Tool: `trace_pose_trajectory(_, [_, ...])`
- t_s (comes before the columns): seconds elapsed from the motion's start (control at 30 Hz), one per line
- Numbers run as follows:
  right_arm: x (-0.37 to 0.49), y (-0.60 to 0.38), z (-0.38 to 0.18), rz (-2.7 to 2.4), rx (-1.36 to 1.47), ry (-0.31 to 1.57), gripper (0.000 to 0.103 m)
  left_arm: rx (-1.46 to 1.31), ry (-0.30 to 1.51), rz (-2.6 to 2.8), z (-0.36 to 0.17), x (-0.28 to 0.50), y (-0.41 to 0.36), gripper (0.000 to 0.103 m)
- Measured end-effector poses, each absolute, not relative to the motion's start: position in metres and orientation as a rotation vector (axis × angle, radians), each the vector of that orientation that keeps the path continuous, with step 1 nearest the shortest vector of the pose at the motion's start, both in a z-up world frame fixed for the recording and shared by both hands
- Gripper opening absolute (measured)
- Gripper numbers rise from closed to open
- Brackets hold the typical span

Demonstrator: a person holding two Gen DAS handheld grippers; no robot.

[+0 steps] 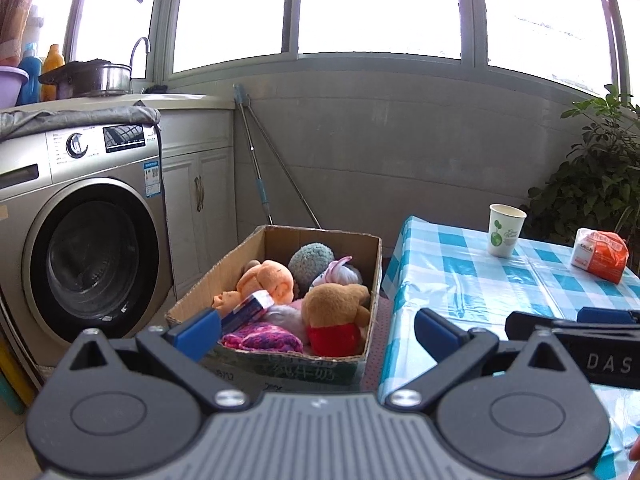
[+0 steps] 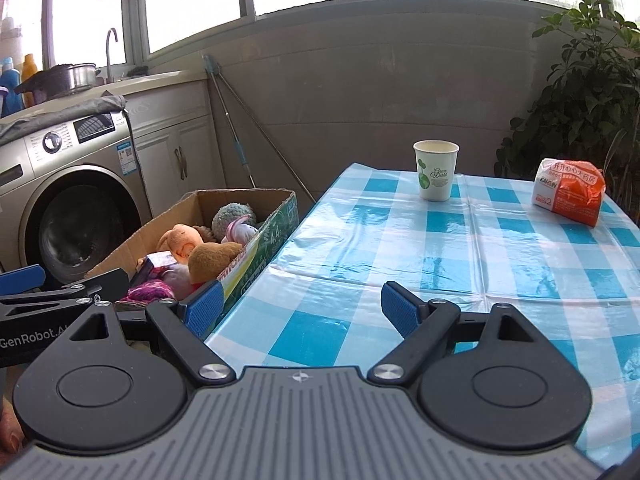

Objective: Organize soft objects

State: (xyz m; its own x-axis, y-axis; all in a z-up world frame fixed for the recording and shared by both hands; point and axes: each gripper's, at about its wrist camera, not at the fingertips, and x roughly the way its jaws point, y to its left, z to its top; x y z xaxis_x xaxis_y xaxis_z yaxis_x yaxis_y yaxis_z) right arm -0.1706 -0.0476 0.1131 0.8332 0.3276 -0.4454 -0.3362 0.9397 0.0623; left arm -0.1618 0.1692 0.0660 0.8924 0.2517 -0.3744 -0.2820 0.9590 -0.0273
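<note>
A cardboard box stands on the floor left of the table. It holds several soft toys: an orange doll, a brown bear in red, a grey-green ball, a white and pink toy and a purple knit piece. A blue and white packet lies among them. My left gripper hangs open in front of the box, empty. My right gripper hovers open over the table's near left corner, empty.
The table with a blue checked cloth carries a paper cup and an orange and white packet. A washing machine stands left of the box. A plant grows behind the table.
</note>
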Motion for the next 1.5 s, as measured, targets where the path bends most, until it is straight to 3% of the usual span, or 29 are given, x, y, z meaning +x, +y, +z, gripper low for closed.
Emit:
trace_pose_trajectory(0.73, [-0.223, -0.043, 0.125, 0.367, -0.083, 0.414, 0.103, -0.115, 0.328, 0.298, 0.075, -0.212, 0.171, 0.102])
trace_pose_trajectory(1.5, [-0.216, -0.043, 0.116, 0.376, -0.083, 0.446, 0.103, -0.097, 0.349, 0.317, 0.067, -0.209, 0.172, 0.102])
